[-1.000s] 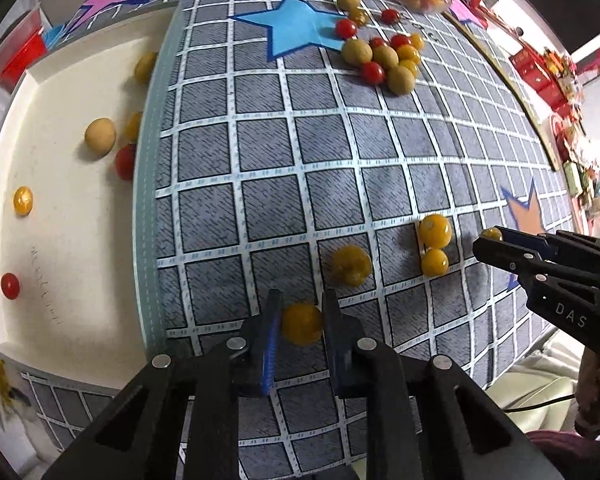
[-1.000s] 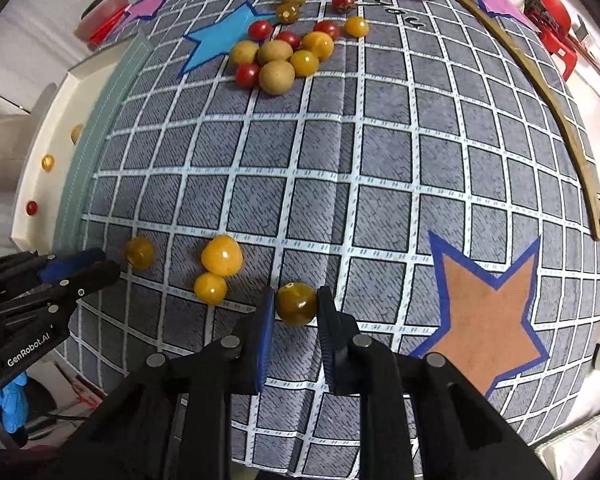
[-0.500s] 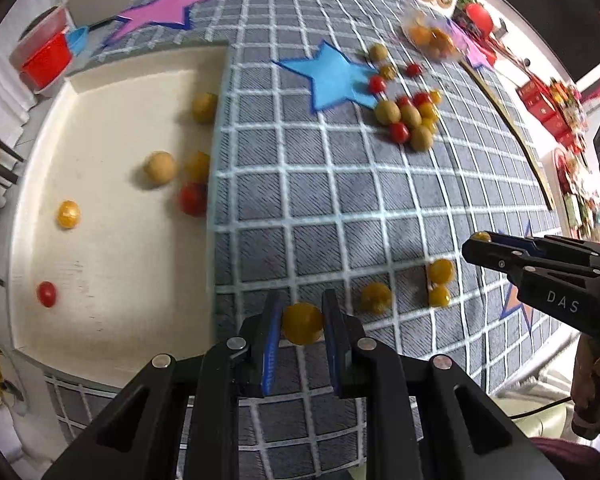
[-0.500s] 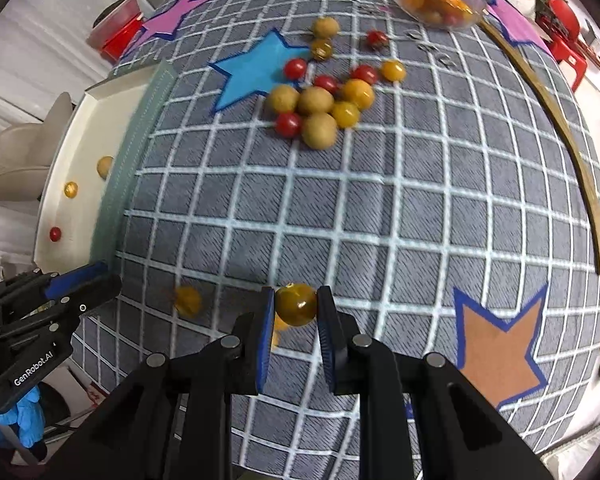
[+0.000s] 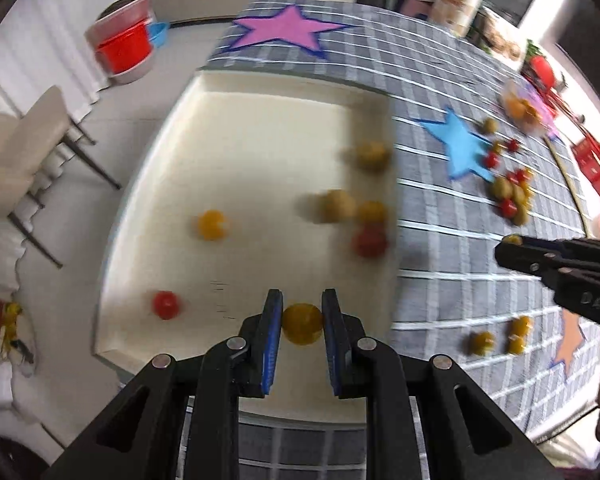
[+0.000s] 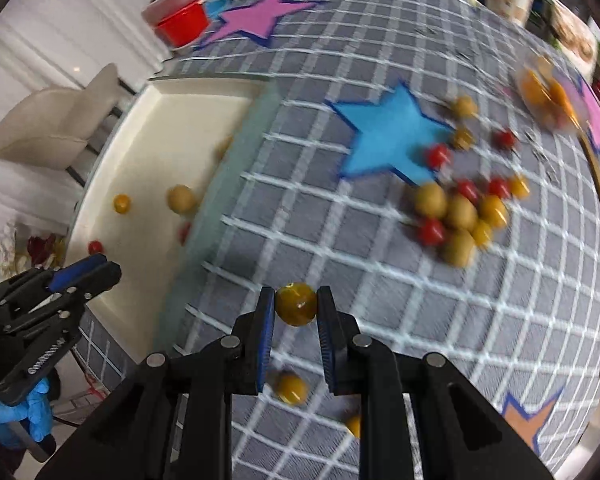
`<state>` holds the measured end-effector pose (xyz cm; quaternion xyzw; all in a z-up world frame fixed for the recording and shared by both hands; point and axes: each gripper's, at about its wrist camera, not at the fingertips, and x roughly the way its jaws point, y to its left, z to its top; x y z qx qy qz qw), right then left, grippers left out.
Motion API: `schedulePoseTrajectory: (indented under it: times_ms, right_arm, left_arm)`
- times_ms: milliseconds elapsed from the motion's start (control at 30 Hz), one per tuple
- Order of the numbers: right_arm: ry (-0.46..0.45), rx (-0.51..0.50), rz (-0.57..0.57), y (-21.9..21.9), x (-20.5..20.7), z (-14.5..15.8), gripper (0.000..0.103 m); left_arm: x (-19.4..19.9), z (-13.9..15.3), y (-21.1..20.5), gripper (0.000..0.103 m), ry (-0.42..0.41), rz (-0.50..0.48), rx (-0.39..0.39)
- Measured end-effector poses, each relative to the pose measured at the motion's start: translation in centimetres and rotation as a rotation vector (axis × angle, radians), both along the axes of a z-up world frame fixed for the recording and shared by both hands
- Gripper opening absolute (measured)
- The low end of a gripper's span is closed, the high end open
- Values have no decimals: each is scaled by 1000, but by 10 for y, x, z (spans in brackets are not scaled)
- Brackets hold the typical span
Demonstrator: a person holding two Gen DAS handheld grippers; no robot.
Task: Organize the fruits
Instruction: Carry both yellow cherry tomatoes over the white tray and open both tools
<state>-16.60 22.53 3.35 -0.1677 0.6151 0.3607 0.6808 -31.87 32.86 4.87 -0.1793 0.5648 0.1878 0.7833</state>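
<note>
Tray (image 5: 260, 136) now beneath left gripper (image 5: 302, 322); yellow fruit (image 5: 302, 323) still clamped.

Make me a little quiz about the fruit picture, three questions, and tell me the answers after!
1. True or false: the left tool holds a yellow fruit over the cream tray.
2. What colour is the star nearest the fruit pile on the cloth? A. orange B. blue C. green
3. Fill in: the right tool grips a ______ fruit.

Key: 1. true 2. B 3. yellow-brown
</note>
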Motion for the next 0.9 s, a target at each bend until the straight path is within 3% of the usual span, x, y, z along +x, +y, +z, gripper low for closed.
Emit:
schedulePoseTrajectory:
  times_ms: [267,533,900]
  right_arm:
    - [-9,27,103,83,7,-4,23]
    - [29,33,132,158,22,-22,23]
    - [34,-14,156,155,6,-62,23]
  left_arm:
    - [-8,-23,37,22,48,120,50]
    - [-3,-39,42,22,74,122,55]
    - [1,-49,37,22,90,106,48]
